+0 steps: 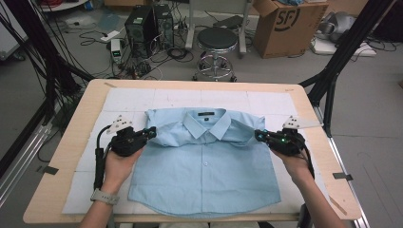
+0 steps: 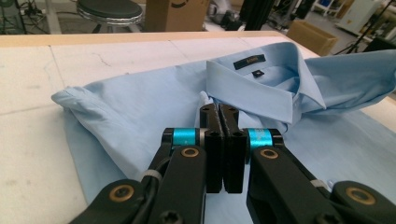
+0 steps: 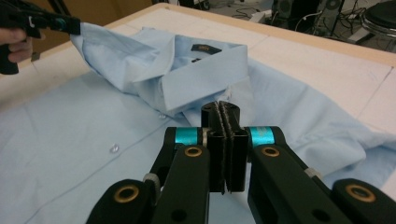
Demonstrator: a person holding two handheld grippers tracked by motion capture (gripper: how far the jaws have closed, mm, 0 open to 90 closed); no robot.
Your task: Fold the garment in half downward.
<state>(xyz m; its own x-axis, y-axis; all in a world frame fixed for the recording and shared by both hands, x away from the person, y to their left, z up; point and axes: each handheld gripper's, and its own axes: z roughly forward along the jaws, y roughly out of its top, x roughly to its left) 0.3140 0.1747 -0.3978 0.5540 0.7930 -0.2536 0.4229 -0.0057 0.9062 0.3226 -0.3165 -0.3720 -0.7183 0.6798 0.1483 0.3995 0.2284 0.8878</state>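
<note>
flatly spread light-blue shirt (image 1: 204,166) — buttoned, sleeves folded in; left gripper (image 1: 151,132), right gripper (image 1: 259,136) — jaws closed.

We note a wooden table (image 1: 66,156) with a white cloth (image 1: 128,97) spread over its top, creased into a grid of fold lines. Beyond the far edge stands a black round stool (image 1: 217,40) on a chrome base. To its left sit two dark computer towers (image 1: 148,26) amid loose cables (image 1: 138,66) on the grey floor, with a white power strip (image 1: 110,35) close by. To the stool's right is a brown cardboard box (image 1: 285,23) with printed lettering. Black frame struts (image 1: 340,57) rise at both sides.
</note>
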